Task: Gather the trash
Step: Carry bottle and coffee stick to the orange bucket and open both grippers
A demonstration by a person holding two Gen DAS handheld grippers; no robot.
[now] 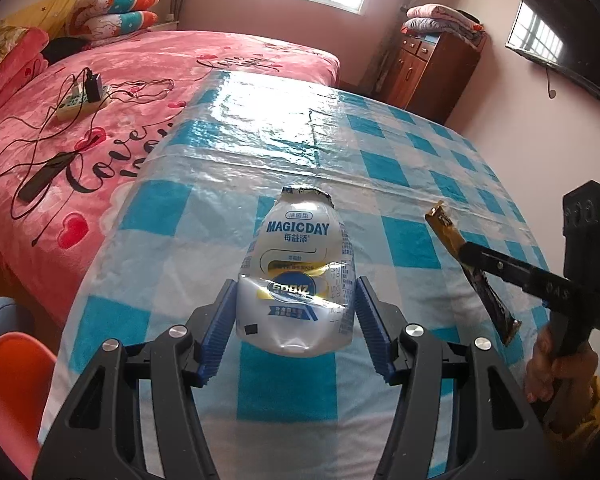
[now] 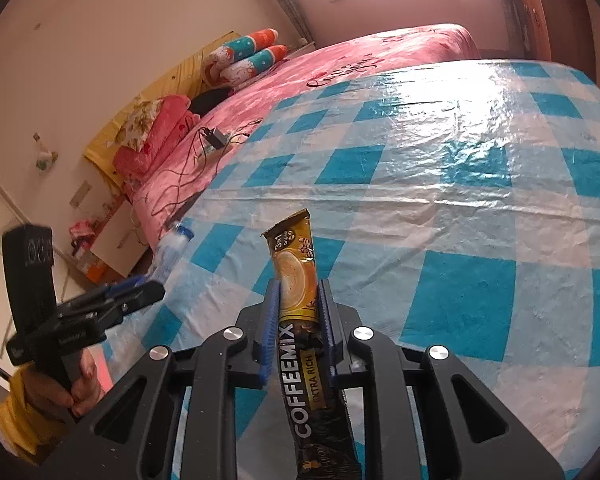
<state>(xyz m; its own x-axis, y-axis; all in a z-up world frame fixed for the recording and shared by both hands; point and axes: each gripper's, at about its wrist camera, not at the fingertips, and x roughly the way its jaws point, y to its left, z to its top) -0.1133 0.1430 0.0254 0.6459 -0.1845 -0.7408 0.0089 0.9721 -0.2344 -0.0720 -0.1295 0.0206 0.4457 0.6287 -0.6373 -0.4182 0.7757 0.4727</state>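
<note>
Above the checked counter (image 1: pixel 400 240), left gripper (image 1: pixel 296 312) fingers pinched a light, crushable bottle (image 1: pixel 300 264) mid-body; right gripper (image 2: pixel 300 312) clamped a limp coffee sachet (image 2: pixel 296 280).

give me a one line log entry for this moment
left gripper: shut on drink bottle | right gripper: shut on coffee sachet | above checked table

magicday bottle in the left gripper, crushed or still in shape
Crushed: the MAGICDAY bottle is dented across its middle between the left gripper's pads, its foil top torn open.

Bare checked tablecloth (image 1: pixel 400 152) beyond jaws.
</note>
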